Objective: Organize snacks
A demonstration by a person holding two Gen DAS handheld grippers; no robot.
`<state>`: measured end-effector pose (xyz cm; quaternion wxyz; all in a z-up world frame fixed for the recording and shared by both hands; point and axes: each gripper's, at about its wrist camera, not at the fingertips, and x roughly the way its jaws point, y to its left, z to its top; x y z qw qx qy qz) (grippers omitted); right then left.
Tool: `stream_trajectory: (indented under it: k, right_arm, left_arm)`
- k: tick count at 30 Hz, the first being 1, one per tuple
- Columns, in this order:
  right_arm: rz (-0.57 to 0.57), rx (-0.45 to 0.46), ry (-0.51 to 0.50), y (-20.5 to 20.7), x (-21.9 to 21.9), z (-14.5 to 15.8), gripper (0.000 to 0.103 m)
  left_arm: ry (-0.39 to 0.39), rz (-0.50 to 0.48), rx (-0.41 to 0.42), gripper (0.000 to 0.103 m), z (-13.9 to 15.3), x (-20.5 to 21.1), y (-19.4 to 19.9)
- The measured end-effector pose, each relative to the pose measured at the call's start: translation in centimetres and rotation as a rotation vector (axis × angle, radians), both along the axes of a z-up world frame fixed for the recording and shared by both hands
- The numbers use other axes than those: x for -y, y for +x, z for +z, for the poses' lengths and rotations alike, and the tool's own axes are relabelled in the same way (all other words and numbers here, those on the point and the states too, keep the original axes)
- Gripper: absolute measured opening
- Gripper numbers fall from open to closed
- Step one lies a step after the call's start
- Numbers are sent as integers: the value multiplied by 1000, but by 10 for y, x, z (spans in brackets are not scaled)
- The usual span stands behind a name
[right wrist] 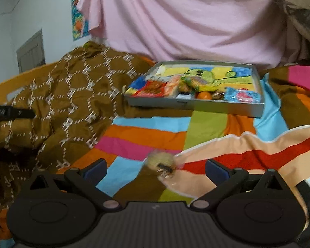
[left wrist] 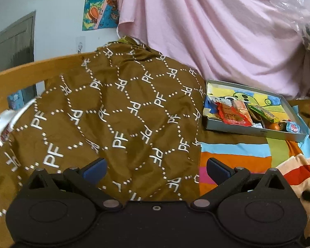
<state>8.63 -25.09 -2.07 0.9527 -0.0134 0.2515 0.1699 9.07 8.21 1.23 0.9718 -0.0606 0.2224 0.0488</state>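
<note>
Both tongs gape, released: only right tongs [right wrist: 156, 170] frame a blurred snack [right wrist: 161, 162]; left tongs [left wrist: 156, 168] face brown cloth [left wrist: 113, 111].

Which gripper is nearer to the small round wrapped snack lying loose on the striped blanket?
Right. The right gripper is open with the wrapped snack just ahead, between its fingers. The left gripper is open over the brown cloth, the snack out of its view.

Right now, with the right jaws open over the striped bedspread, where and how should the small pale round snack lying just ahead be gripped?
Grip the small pale round snack across its rounded middle, coming straight forward and down with the right gripper, jaws astride it. It lies loose on the striped bedspread, roughly centred between the jaws. Blur hides its dark lower end, so avoid pinching there.
</note>
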Motion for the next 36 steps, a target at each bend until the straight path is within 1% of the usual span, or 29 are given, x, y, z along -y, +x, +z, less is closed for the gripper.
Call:
stream_trajectory:
  k: [3,7,10,13,15,19,24,30,34,36]
  right_arm:
    - [46,7,-47,-6,-25,-6,103]
    - [142,13,-95,-16,-52,-13,103]
    - [196,19,-118,-18,-61,-14,103]
    - [195,24,-111,-10,-53,-9,103]
    - [173,27,-100,2,-37,-4,103]
    - [101,46,-95,33,2,4,103]
    - [-17,23,6,56,44,13,103]
    - [-58,51,38,61,65,23,103]
    - [-77,61,105,68,77,26,103]
    - [-91,68,133,73,82,25,103]
  left_arm:
    - [-11,-14,-8,102,-5,8,7]
    - [-4,-36,-21,102,-12,20,16]
    - [-4,-44,-34,102,-14,30,23]
    - [2,-40,-42,102,-13,41,28]
    - [9,-23,-47,102,-12,49,32]
    - [18,-32,-43,102,-10,65,40]
    - [40,-65,-44,102,-13,86,51]
    - [16,-81,-56,102,-17,105,70]
    - [19,-95,-58,102,-23,120,81]
    - [5,-100,-53,102,-26,128,87]
